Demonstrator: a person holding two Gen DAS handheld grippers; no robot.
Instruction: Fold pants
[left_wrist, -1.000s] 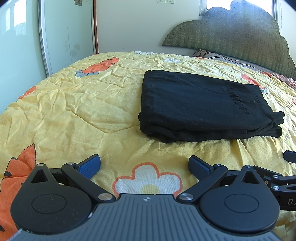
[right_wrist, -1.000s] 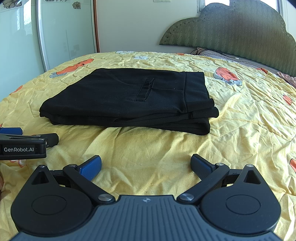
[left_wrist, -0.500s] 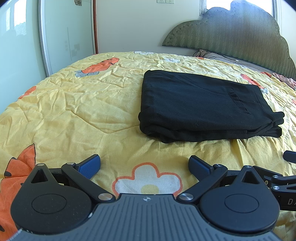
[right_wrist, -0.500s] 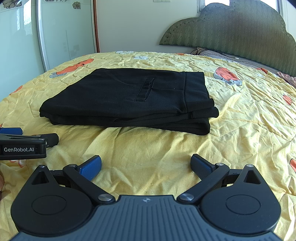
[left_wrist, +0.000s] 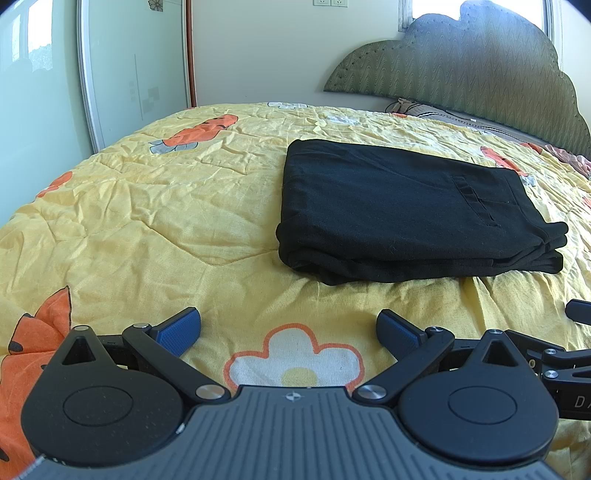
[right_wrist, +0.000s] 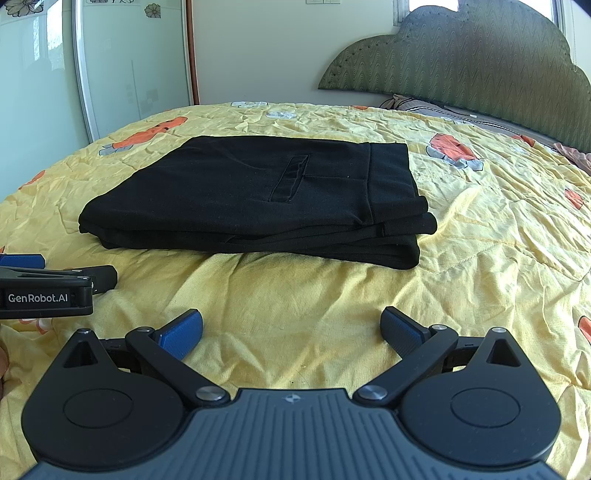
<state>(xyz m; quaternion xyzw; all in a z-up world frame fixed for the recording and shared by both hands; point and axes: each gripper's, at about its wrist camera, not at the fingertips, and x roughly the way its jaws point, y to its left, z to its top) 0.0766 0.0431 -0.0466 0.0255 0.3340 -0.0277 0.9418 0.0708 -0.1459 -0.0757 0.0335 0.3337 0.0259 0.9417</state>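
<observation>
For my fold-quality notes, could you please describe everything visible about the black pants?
The black pants lie folded into a flat rectangular stack of several layers on the yellow flowered quilt. The fabric looks matte and soft. A welt pocket and waistband show on top. Only the quilt touches them; both grippers sit apart, jaws open.

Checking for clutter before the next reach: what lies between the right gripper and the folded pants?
Only bare yellow quilt separates the right gripper from the black pants, as seen in the right wrist view.
</observation>
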